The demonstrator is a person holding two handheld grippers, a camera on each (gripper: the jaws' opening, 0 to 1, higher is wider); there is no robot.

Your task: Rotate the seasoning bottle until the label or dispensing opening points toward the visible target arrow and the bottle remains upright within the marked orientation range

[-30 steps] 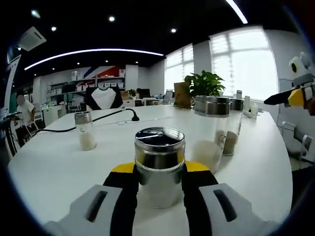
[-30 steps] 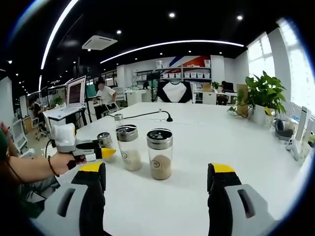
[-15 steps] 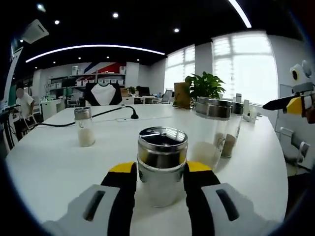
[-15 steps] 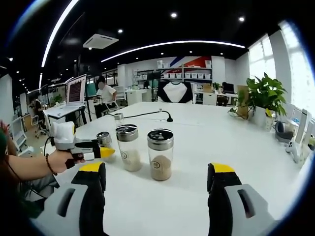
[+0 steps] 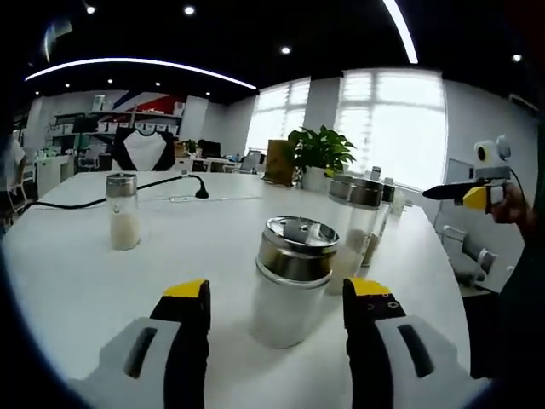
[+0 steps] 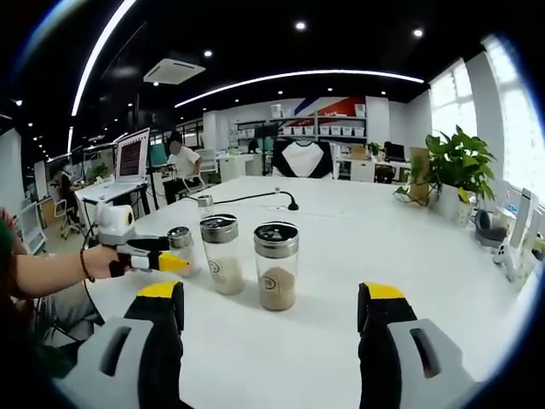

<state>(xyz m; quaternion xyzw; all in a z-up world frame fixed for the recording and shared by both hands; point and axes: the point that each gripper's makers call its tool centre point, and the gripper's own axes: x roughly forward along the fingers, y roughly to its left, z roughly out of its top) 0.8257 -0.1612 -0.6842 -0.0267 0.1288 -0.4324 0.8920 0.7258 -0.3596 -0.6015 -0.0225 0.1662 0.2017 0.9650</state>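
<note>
Sitting on the big white table [image 5: 77, 281] you've got the short bottle [image 5: 289, 281] upright between your left gripper [image 5: 277, 294] jaws, which are spread with a gap either side, so nothing's pinched. Looks like a regrip pause mid-rotation: close on it squarely, then twist without tipping. Your right gripper [image 6: 271, 298] is spread too, hanging empty, well back from the two taller jars [image 6: 277, 266]. No arrow or label that I can make out, and the lid's opening is too blurry to read.

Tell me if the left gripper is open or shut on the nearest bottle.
Open. The left gripper stands apart from the seasoning bottle, with bare table visible on both sides.
</note>
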